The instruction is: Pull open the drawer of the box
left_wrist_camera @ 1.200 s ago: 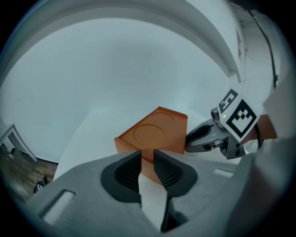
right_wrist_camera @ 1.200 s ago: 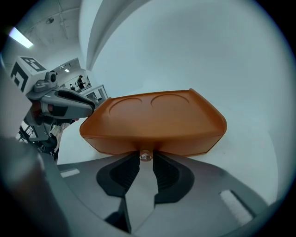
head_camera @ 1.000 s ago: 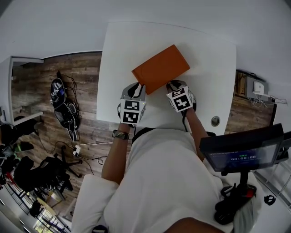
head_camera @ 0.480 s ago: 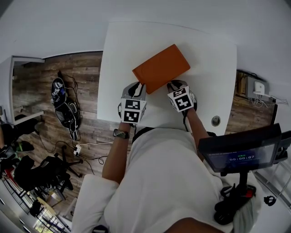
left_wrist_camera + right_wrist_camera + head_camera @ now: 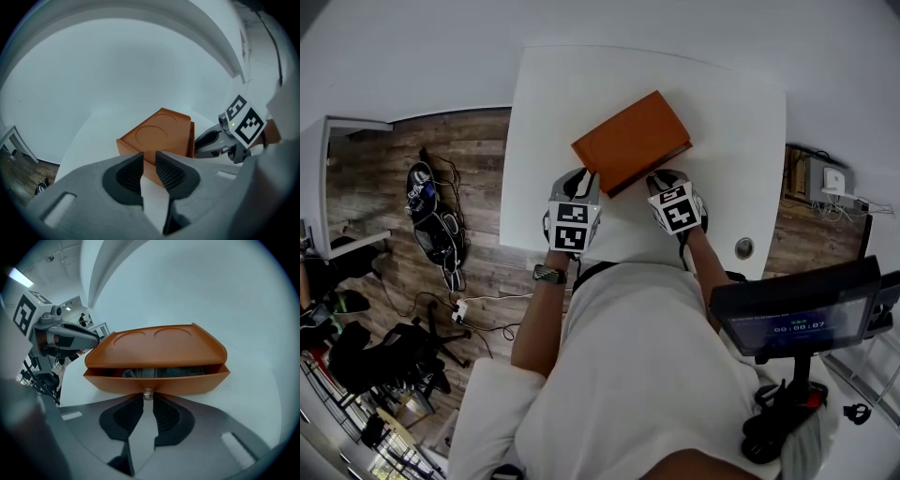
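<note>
While right claw (image 5: 148, 397) pinches the drawer knob (image 5: 148, 393), left claw (image 5: 149, 157) sits slightly parted by the box (image 5: 159, 131).

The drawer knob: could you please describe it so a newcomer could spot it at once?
On the white table lies an orange box, its drawer slightly open. At the middle of the drawer's front sits the knob, pinched by the right gripper: the only small, glassy part there.

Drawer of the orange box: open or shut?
Partly open. In the right gripper view the drawer front stands out from the box, a gap showing contents; the right claw grips its knob.
</note>
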A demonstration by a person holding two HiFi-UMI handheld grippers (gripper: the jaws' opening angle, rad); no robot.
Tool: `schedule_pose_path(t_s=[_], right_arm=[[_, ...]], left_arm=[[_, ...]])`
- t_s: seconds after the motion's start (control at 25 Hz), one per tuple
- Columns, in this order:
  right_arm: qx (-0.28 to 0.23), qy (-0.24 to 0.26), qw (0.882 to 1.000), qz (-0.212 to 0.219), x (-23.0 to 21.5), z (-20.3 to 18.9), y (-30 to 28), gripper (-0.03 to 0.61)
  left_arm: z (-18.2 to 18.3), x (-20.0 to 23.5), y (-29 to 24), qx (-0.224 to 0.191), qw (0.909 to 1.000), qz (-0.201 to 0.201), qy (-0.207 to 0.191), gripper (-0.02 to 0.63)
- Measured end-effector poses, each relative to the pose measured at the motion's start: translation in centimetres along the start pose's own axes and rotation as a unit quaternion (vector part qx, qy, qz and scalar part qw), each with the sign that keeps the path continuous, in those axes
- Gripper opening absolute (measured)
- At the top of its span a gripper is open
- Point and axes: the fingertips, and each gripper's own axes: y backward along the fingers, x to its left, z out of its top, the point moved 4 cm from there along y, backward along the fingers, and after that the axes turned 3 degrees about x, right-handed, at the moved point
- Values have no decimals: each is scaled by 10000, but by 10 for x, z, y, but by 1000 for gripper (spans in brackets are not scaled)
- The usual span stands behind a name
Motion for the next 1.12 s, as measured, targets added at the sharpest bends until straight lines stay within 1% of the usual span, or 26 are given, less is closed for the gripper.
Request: schedule_pose_path(t_s=[0.44, 0.72, 0.88, 1.12], right_arm=[[52, -35, 10000, 20, -2, -10, 0, 69], [68, -43, 10000, 42, -2, -19, -3, 69], [38, -21, 10000, 47, -2, -17, -1, 69], [111, -123, 9999, 37, -3, -28, 0, 69]], left_arm=[[0, 2, -7, 29, 9998, -52, 198, 83], [-1, 3, -10, 77, 9998, -62, 188, 83], [0, 6, -13, 69, 9998, -52, 189, 83], [-1, 6, -13, 58, 9998, -27, 177, 83]])
